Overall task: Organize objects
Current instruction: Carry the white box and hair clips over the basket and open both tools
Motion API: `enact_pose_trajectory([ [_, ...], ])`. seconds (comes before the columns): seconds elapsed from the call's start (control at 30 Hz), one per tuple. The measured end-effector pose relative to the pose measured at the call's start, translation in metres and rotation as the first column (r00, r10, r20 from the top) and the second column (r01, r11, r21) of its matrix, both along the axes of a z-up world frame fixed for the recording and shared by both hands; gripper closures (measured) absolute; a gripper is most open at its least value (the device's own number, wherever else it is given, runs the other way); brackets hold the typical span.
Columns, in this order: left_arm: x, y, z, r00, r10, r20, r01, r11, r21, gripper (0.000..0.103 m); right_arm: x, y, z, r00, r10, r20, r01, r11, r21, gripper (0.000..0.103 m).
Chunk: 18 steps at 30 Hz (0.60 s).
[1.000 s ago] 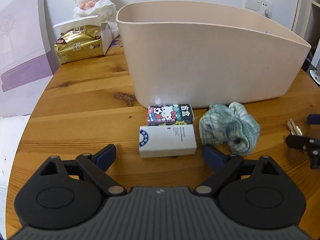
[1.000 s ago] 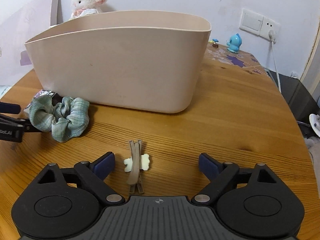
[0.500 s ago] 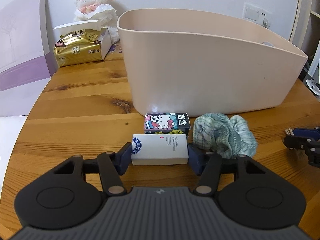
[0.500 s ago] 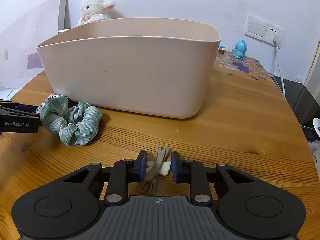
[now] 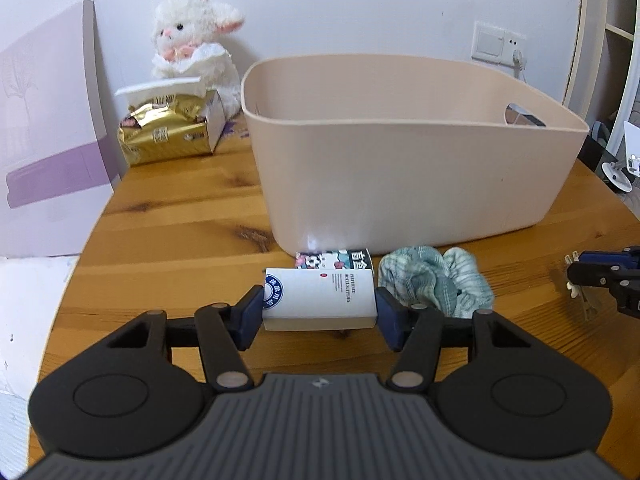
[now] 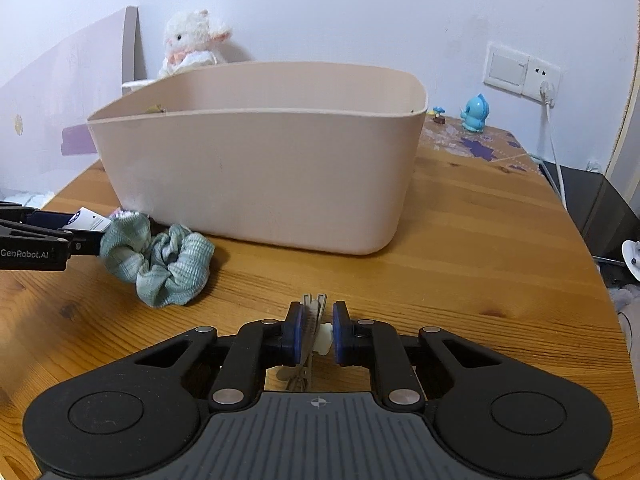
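Left gripper (image 5: 319,312) pinches white box (image 5: 319,298) by its ends, long axis crosswise. Right gripper (image 6: 316,330) pinches hair clip (image 6: 311,320), pointing toward bin (image 6: 256,152)

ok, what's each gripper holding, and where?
Left gripper: white box, by its two short ends. Right gripper: hair clip, across its sides.

Black linkage arms, blue fingers (image 5: 251,317), silver screws, ribbed grey base.
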<state>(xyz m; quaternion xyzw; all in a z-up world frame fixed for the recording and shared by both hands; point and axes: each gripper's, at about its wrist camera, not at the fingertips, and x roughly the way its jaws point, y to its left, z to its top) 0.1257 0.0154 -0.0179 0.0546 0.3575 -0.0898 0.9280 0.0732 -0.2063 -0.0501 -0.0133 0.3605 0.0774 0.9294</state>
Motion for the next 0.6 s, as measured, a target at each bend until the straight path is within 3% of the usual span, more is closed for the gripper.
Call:
enact_pose_trajectory([
  [0.6, -0.012, 0.007, 0.070, 0.988, 0.000, 0.151, 0.001, 1.000, -0.002, 0.043, -0.010, -0.006, 0.095, 0.972, 0.013, 0.233, -0.019, 1.000, 0.021, 0.090],
])
